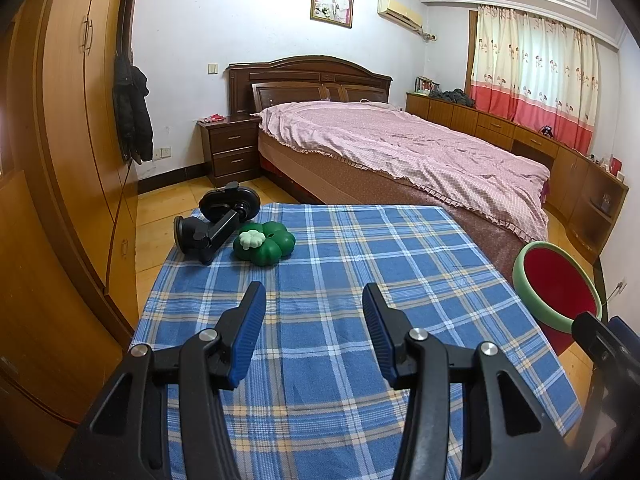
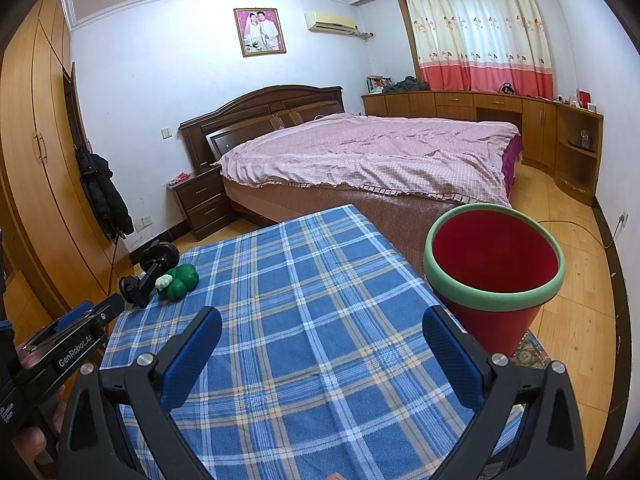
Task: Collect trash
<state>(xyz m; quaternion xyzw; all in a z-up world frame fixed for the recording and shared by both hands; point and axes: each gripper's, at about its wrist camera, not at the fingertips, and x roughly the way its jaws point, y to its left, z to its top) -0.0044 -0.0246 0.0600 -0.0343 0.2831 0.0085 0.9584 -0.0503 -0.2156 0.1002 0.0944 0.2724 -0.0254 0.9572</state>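
I am holding my left gripper (image 1: 314, 300) low over the blue plaid tablecloth (image 1: 360, 264), its blue pads spread wide with nothing between them. My right gripper (image 2: 322, 326) is gaping the same way, empty, just beside the red bin with the green rim (image 2: 494, 256), which is standing off the table's right edge.

The only things lying on the cloth are at its far left corner: a black phone mount with a suction cup (image 1: 216, 220) and, touching it, a green clover-shaped piece with a small white flower on top (image 1: 264, 242). I am judging these to be what I am meant to gather (though neither looks like ordinary rubbish).

The green piece looks like light, hard, glossy plastic, so I am expecting it to slide; I would be closing across its lobes from the sides, low, not on the flower. The mount looks stiff, heavier and jointed, liable to swing if taken by one end; its middle arm seems the best place to pinch.

I cannot tell whether the flower is a loose cap or moulded on. The mount's far cradle is partly overhanging the table edge, and its underside is hidden. The bin's base is cut off from the left view, and its bottom is lost in shadow, so I am not seeing whether anything is already inside.
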